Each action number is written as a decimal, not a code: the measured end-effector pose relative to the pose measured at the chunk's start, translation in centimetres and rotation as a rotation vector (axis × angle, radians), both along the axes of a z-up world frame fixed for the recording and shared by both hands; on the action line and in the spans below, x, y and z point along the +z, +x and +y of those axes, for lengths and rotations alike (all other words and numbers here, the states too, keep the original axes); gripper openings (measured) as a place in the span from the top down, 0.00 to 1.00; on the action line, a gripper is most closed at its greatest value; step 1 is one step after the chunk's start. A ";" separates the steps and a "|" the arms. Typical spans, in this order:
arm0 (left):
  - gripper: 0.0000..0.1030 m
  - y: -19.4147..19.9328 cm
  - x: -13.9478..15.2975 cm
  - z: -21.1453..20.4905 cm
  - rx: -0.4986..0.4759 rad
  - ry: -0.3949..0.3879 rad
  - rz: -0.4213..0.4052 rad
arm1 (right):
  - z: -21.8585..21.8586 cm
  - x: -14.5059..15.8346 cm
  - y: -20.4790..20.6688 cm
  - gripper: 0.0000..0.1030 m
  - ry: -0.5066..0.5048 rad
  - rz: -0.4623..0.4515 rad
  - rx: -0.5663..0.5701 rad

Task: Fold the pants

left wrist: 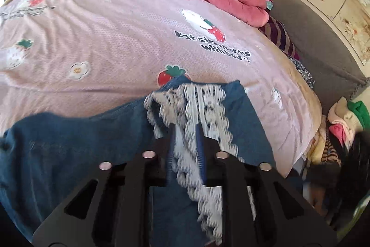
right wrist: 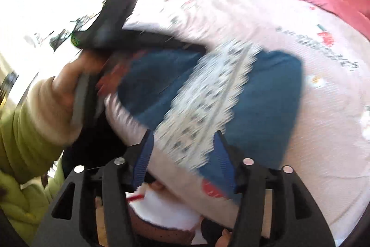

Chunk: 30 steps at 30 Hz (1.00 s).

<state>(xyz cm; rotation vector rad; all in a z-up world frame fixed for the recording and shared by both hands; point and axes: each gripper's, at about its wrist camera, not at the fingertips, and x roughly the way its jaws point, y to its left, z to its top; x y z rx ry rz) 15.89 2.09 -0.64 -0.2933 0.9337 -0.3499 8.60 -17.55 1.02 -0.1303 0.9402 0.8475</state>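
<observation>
Blue pants (left wrist: 69, 142) with white lace trim (left wrist: 198, 108) lie on the pink strawberry bedspread (left wrist: 104, 38) near its front edge, left gripper (left wrist: 186, 129) pinched on the lace-trimmed part, right gripper (right wrist: 182, 138) spread apart over the same trim, pads off the cloth.

Black slotted left gripper (left wrist: 186, 131) and right gripper (right wrist: 182, 142), blue ribbed pads, silver pins; lime-green sleeve (right wrist: 20, 131), cream cuff (right wrist: 44, 105).
</observation>
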 end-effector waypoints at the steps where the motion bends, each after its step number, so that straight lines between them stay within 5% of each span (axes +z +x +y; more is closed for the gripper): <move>1: 0.75 -0.8 0.0 0.1 0.004 0.009 -0.004 | -0.1 0.3 0.9 0.46 -0.016 -0.019 -0.033; 3: 0.58 -2.1 0.0 -0.1 0.002 0.032 -0.016 | 0.0 1.0 2.9 0.42 -0.020 -0.048 -0.067; 8: 0.52 -5.0 -0.6 -0.9 -0.021 0.039 -0.021 | 1.8 1.5 8.0 0.36 -0.033 -0.069 -0.081; 15: 0.52 -7.4 -2.5 -2.0 -0.049 -0.012 0.027 | 8.1 -0.5 12.4 0.36 -0.203 -0.108 0.028; 16: 0.52 -7.6 -2.7 -2.2 -0.055 -0.014 0.029 | 8.9 -1.0 12.5 0.41 -0.247 -0.123 0.041; 18: 0.52 -7.9 -3.2 -2.6 -0.063 -0.019 0.038 | 10.4 -2.4 12.9 0.65 -0.310 -0.118 0.096; 19: 0.53 -8.0 -3.4 -2.8 -0.073 -0.021 0.042 | 10.8 -2.8 13.0 0.83 -0.316 -0.103 0.114; 20: 0.59 -8.2 -3.6 -3.0 -0.079 -0.012 0.044 | 11.1 -3.3 13.0 0.88 -0.330 -0.091 0.129; 23: 0.77 -8.7 -3.7 -3.2 -0.081 0.011 0.042 | 11.1 -3.0 13.0 0.90 -0.296 -0.080 0.116; 26: 0.87 -8.8 -3.5 -3.0 -0.069 0.022 0.037 | 10.8 -1.0 12.9 0.90 -0.147 -0.069 0.115; 30: 0.90 -8.8 -3.3 -2.7 -0.055 0.018 0.037 | 12.0 -2.4 13.3 0.90 -0.259 -0.088 0.106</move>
